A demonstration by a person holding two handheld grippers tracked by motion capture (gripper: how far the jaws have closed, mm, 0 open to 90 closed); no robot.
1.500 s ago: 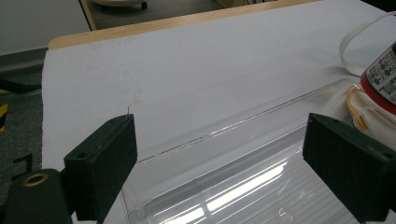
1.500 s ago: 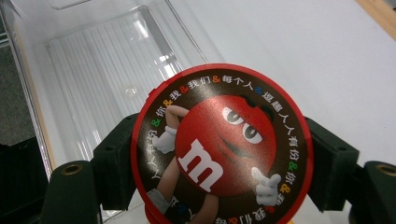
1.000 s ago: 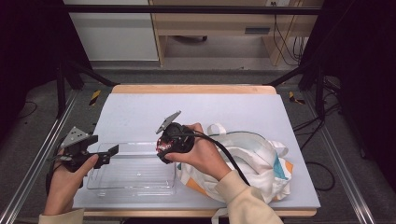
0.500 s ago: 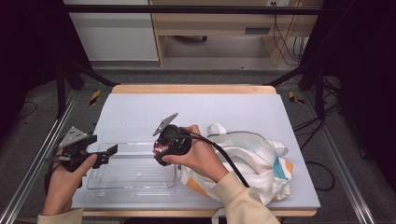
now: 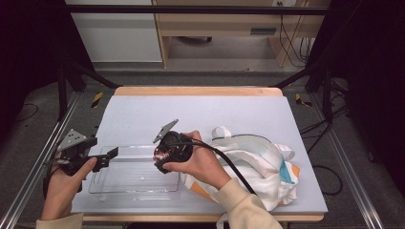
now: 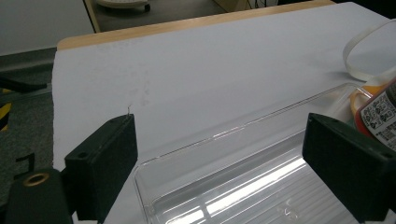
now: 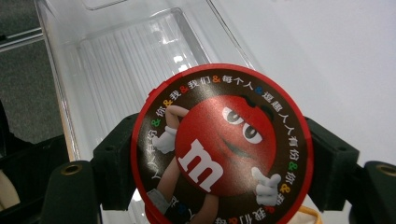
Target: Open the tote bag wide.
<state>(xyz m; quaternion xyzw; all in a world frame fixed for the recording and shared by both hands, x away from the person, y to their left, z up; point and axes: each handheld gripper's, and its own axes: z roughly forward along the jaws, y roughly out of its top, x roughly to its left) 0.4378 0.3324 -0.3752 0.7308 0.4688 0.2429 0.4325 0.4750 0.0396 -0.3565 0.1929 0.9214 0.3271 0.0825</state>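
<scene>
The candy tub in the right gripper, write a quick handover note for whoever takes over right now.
Right gripper: shut on the candy tub, red lid facing its camera, held above the right end of the clear tray.
Left gripper: open, nothing between its jaws, at the tray's left end.
Cloth bag: lies on the table right of the tray.
Done: tub is gripped and brought to the tray.
Left: probably lower the tub into the tray and let go; the tray holds nothing yet.

lid [image 7: 219,149]: white "m" on red M&M's figure | rim: ring of Chinese characters with "&" signs
</scene>
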